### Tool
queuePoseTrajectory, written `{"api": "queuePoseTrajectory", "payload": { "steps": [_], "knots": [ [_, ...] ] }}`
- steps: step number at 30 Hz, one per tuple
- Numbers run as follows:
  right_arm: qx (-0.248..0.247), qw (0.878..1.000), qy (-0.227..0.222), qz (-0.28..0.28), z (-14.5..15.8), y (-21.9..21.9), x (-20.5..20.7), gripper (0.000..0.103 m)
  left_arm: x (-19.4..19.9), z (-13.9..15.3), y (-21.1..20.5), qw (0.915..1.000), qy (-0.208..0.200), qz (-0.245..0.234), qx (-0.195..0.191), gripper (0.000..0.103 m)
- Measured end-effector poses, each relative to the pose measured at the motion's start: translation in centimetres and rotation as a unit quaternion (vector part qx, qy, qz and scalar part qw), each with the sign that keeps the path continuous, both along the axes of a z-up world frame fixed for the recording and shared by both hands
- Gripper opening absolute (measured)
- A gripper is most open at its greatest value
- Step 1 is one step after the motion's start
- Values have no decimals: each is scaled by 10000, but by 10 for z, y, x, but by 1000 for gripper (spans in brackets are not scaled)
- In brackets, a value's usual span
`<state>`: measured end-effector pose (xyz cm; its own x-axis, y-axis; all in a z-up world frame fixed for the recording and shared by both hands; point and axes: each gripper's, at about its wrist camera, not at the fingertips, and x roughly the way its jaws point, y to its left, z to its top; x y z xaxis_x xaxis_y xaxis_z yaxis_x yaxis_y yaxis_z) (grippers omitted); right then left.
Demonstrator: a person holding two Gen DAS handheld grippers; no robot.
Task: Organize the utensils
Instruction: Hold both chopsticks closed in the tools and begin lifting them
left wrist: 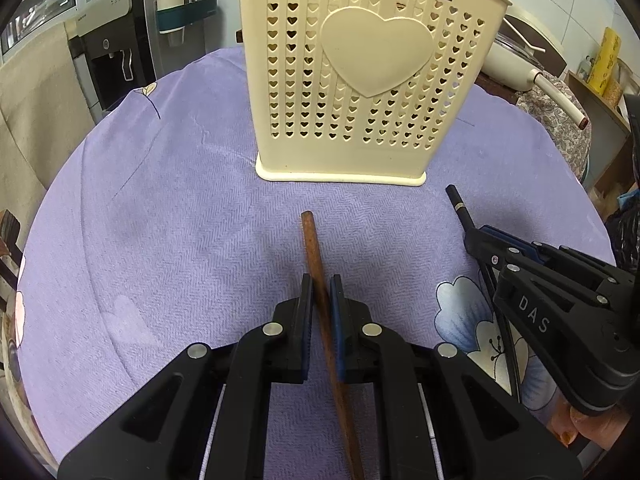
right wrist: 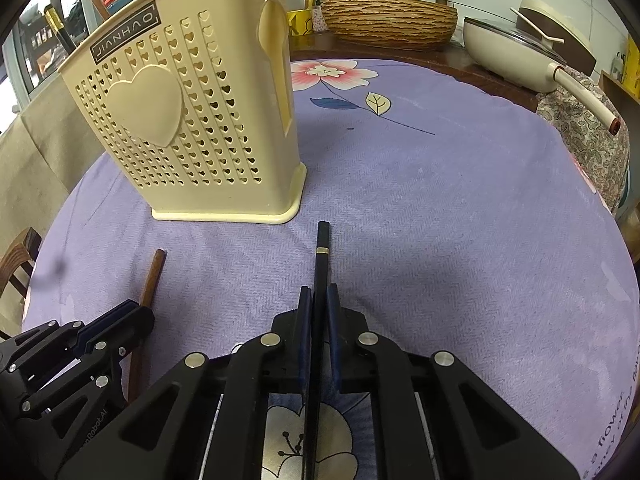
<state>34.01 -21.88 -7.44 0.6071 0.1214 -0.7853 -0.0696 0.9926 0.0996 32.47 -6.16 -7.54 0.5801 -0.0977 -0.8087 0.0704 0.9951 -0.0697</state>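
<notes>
A cream utensil holder (left wrist: 352, 80) with heart-shaped holes stands upright on the purple tablecloth; it also shows in the right wrist view (right wrist: 192, 128). Brown utensil handles stick out of its top. My left gripper (left wrist: 321, 284) is shut on a brown wooden chopstick (left wrist: 312, 248), whose end points toward the holder. My right gripper (right wrist: 319, 294) is shut on a black chopstick (right wrist: 322, 248) with a gold band. The right gripper shows in the left wrist view (left wrist: 480, 240), and the left gripper shows in the right wrist view (right wrist: 132, 312). Both sticks lie low over the cloth.
The round table carries a purple flowered cloth (right wrist: 440, 200). A cream pan with a long handle (right wrist: 532, 52) sits at the far right edge. A woven basket (right wrist: 388, 20) and bottles stand behind the table. A water dispenser (left wrist: 116, 52) stands at the back left.
</notes>
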Motion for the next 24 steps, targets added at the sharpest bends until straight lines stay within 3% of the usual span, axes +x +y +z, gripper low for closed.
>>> {"api": "queuePoseTrajectory", "payload": {
  "steps": [5,8,24],
  "knots": [
    [-49,10000,-21,11,0,2,-1,8,0,0,1,10000,-5,7,-30,9],
    [-244,9996,-52,88,1,7,-2,8,-1,-1,-5,9999,-59,-53,148,9],
    [-265,9996,-37,63,1,7,-2,8,-4,-1,-12,9995,-92,-63,294,9]
  ]
}}
